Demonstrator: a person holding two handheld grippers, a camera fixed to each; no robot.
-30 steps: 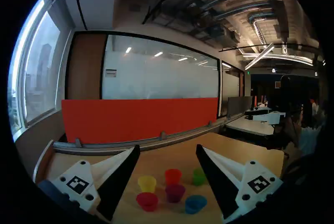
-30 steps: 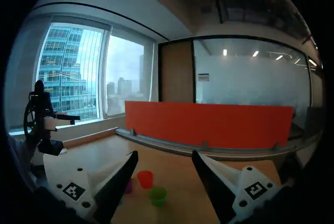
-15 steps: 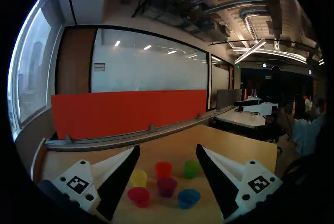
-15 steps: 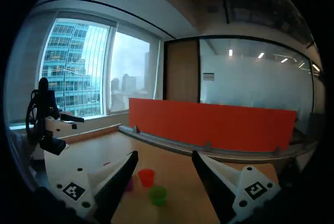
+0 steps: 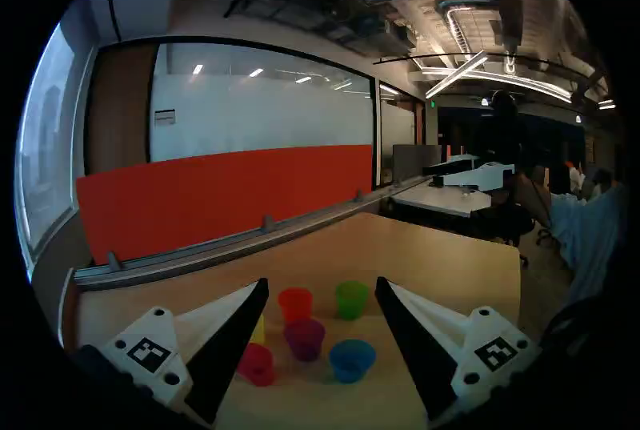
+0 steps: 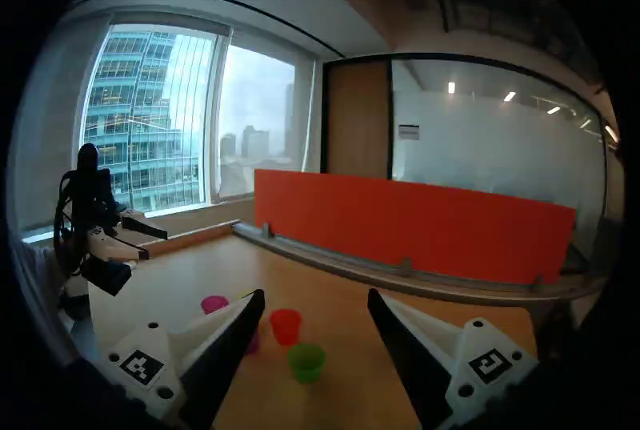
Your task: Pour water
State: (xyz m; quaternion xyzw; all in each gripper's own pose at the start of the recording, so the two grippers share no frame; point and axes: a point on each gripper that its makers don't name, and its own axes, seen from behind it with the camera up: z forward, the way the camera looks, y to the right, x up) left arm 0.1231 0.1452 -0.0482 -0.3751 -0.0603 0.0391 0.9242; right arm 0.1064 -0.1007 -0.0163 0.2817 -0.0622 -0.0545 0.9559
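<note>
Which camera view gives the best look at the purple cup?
The left gripper view: the purple cup stands whole between the left tool's fingers. The right gripper view catches just a sliver of it behind one of the right tool's fingers.

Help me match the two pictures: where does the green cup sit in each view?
Left gripper view: green cup low centre, right of the red cup, behind the blue cup.
Right gripper view: green cup low centre, in front of the red cup.
Shared landmark: the orange divider panel along the desk's far edge.
</note>
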